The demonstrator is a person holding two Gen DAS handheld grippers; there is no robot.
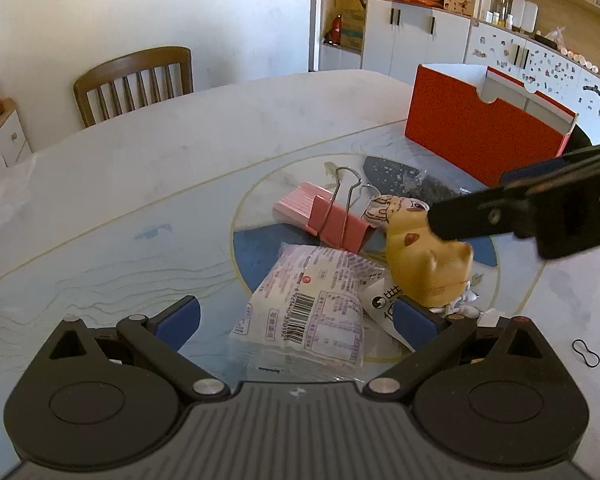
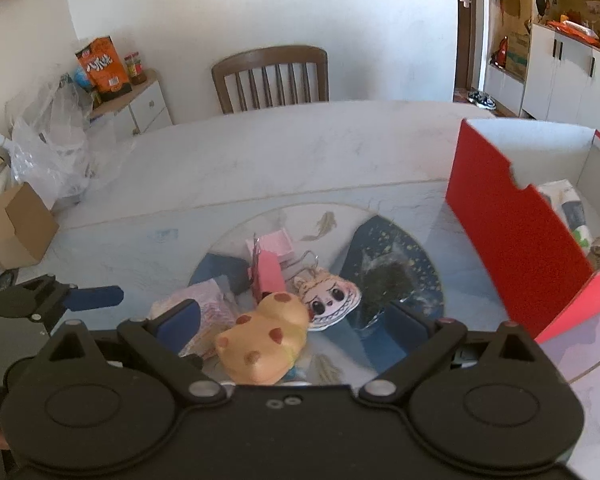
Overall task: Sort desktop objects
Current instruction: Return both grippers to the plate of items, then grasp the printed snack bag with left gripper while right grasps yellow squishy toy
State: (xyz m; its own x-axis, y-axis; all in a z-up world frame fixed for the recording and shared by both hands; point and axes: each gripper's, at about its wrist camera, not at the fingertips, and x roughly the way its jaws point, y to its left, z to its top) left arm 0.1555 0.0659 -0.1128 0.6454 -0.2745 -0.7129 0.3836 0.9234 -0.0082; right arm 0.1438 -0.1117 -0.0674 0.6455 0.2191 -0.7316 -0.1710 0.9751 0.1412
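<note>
Both grippers stand spread wide: the left gripper (image 1: 296, 316) straddles a white, purple-printed barcoded packet (image 1: 306, 304), the right gripper (image 2: 296, 322) a spotted yellow squishy toy (image 2: 262, 342). Beyond lie a pink binder clip (image 1: 336, 224) and an open red cardboard box (image 2: 516, 236).

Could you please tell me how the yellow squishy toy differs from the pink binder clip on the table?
The yellow squishy toy is rounded, with brown spots; the pink binder clip is angular and plain. The toy has no metal parts; the clip has wire handles, one upright. The toy sits between the right gripper's open fingers; the clip lies beyond them. Both lie in the pile on the table.
</note>
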